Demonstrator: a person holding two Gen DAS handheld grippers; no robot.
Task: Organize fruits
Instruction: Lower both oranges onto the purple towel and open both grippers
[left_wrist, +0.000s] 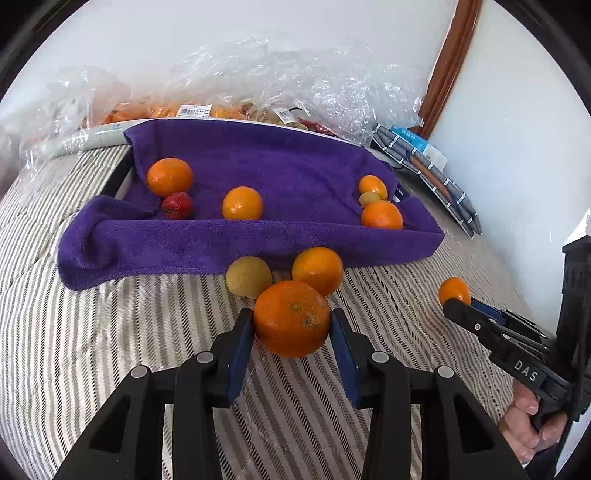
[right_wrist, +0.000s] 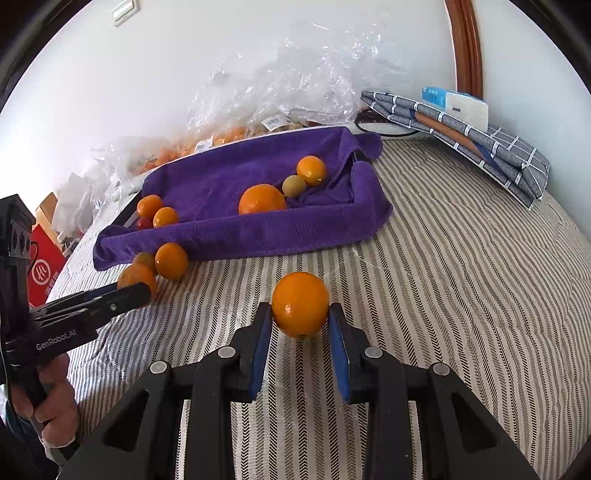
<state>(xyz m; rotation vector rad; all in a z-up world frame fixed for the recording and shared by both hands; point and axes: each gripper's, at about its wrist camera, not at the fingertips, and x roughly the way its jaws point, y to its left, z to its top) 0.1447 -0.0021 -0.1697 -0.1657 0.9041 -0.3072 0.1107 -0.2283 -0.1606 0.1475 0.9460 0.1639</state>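
A striped bedcover (right_wrist: 424, 295) spreads under a white wall (left_wrist: 221, 37), with crumpled clear plastic bags (left_wrist: 288, 77) at the back; the fruit inside them is blurred and hard to name. A purple towel (left_wrist: 258, 162) drapes a tray whose dark edge (left_wrist: 118, 177) shows only at one corner, the rest hidden.

The left gripper (left_wrist: 291, 325) is clamped on a large orange (left_wrist: 291, 319), its blue pads touching both sides; the rough stem scar faces the camera, slightly right. Just behind it lie a yellowish fruit (left_wrist: 248, 277) and another orange (left_wrist: 317, 269), against the towel's front fold.

The right gripper (right_wrist: 300, 314) holds a smaller orange (right_wrist: 300, 304) between its pads, well apart from the towel; its stem end points down toward the cover.

On the towel sit several oranges (left_wrist: 242, 203), a red fruit (left_wrist: 178, 205) partly behind the fold, and a small greenish one (right_wrist: 294, 185). A folded checked cloth (right_wrist: 480, 147) lies by the wall.
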